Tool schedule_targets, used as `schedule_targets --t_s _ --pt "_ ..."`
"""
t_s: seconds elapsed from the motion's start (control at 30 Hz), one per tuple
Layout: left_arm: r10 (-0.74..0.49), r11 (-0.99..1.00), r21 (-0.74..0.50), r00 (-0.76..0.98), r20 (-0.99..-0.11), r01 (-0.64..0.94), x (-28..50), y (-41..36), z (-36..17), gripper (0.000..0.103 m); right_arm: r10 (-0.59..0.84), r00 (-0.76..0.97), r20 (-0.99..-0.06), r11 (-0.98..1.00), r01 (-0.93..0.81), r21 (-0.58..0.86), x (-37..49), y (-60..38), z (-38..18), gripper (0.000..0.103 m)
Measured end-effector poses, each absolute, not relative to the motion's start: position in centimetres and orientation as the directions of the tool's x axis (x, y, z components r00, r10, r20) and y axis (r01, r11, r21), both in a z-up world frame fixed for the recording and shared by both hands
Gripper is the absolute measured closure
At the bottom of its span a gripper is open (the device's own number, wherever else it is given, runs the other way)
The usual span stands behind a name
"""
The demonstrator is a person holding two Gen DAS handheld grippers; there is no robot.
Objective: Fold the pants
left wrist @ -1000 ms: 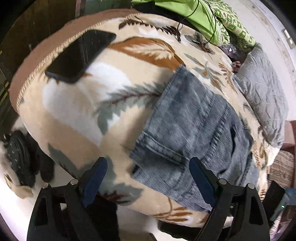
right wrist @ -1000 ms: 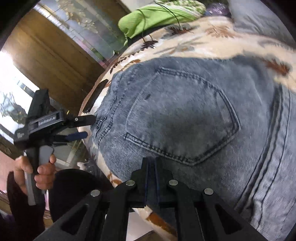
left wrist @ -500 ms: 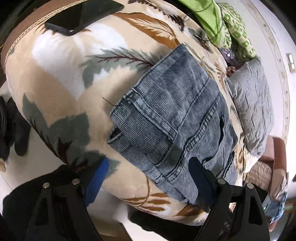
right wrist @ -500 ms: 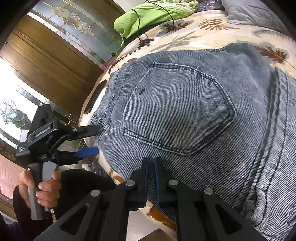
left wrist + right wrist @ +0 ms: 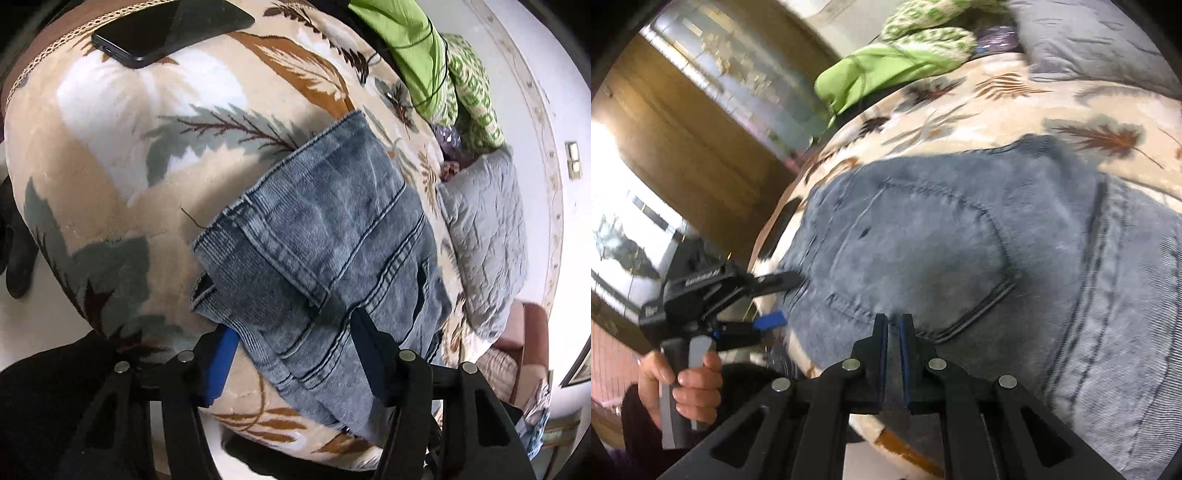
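**Folded jeans lay on the bed, both grippers at the near edge**

The bed (image 5: 110, 155), covered by a leaf-patterned blanket, carried everything. The pants (image 5: 332, 236), blue jeans folded into a thick stack, lay near its front edge; in the left wrist view their long axis ran from the hems at the left toward the grey pillow (image 5: 484, 236) at the far right. Green bedding (image 5: 417, 55) lay heaped beyond, and a black phone (image 5: 166, 29) rested well apart at the blanket's far corner. The left gripper (image 5: 295, 350) had its jaws spread wide around the stack's near edge. The right gripper (image 5: 894, 332) had its jaws nearly together, a thin gap between; whether cloth was pinched there could not be told.
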State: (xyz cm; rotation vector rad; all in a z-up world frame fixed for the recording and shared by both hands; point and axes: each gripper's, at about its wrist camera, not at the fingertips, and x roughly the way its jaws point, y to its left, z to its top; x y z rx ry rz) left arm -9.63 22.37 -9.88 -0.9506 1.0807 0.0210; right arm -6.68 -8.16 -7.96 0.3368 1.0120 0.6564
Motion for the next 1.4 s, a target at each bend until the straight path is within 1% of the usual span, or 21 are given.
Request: schedule_targets --t_s 0.03,0.13,0.2,0.23,0.3,0.37,0.47,0.6,0.83,0.9,1.03,1.1,1.23,1.33,1.4 --pt "-0.409 0.621 -0.645 0.518 -0.752 -0.445 -9.7 22.5 -9.8 0.047 0.635 0.378 -0.674 0.772 -0.329 0.543 -6.4 -8.6 -8.1 0.094" --pt "-0.390 0.615 -0.644 0.534 -0.750 -0.455 -9.8 22.6 -9.9 0.053 0.604 0.414 -0.681 0.796 -0.273 0.540 -5.6 -10.0 -8.5 0.094" --pt "-0.369 0.617 -0.637 0.546 -0.752 -0.462 -9.9 22.6 -9.8 0.063 0.603 0.424 -0.675 0.794 -0.236 0.561 -5.1 -10.8 -8.8 0.094" --pt "-0.362 0.622 -0.634 0.550 -0.753 -0.459 -10.0 22.6 -9.7 0.070 0.609 0.426 -0.669 0.788 -0.223 0.574 -5.0 -11.1 -9.0 0.094" --pt "-0.353 0.636 -0.634 0.565 -0.746 -0.440 -10.1 22.5 -9.2 0.074 0.606 0.439 -0.663 0.786 -0.203 0.584 -4.7 -11.8 -9.0 0.094" --pt "-0.332 0.667 -0.617 0.574 -0.748 -0.418 -10.0 21.9 -8.6 0.082 0.603 0.441 -0.664 0.787 -0.197 0.584 -4.5 -11.9 -9.1 0.094" --pt "-0.314 0.691 -0.608 0.595 -0.740 -0.392 -9.9 21.3 -7.5 0.086 0.600 0.438 -0.669 0.790 -0.191 0.583 -4.4 -12.1 -9.4 0.094" --pt "-0.306 0.722 -0.602 0.623 -0.720 -0.341 -9.9 20.6 -5.8 0.088 0.583 0.413 -0.700 0.807 -0.195 0.558 -4.0 -11.3 -10.6 0.094" --pt "-0.278 0.809 -0.545 0.672 -0.687 -0.222 -10.4 17.4 -1.4 0.089 0.610 0.411 -0.678 0.787 -0.216 0.578 -3.9 -11.6 -11.2 0.094" --pt "-0.275 0.833 -0.523 0.684 -0.675 -0.181 -10.6 16.0 0.0 0.089 0.627 0.398 -0.670 0.773 -0.213 0.598 -4.1 -12.2 -11.2 0.094" --pt "-0.285 0.880 -0.469 0.698 -0.656 -0.081 -10.9 12.4 2.5 0.089 0.681 0.384 -0.624 0.715 -0.160 0.681 -4.5 -14.7 -11.4 0.094" --pt "-0.298 0.896 -0.443 0.702 -0.647 -0.028 -11.1 10.3 3.6 0.089 0.675 0.417 -0.609 0.713 -0.154 0.684 -4.9 -16.4 -10.7 0.094" --pt "-0.331 0.925 -0.365 0.702 -0.630 0.108 -11.7 4.3 5.7 0.089 0.660 0.547 -0.515 0.682 -0.149 0.716 -6.4 -22.4 -8.3 0.094" --pt "-0.375 0.924 -0.314 0.674 -0.636 0.217 -12.1 -0.8 6.3 0.089 0.588 0.654 -0.476 0.675 -0.073 0.734 -7.9 -28.3 -7.4 0.094" --pt "-0.415 0.910 -0.290 0.636 -0.650 0.296 -12.4 -4.5 6.0 0.089 0.547 0.701 -0.459 0.652 -0.012 0.758 -8.9 -32.0 -7.4 0.092"
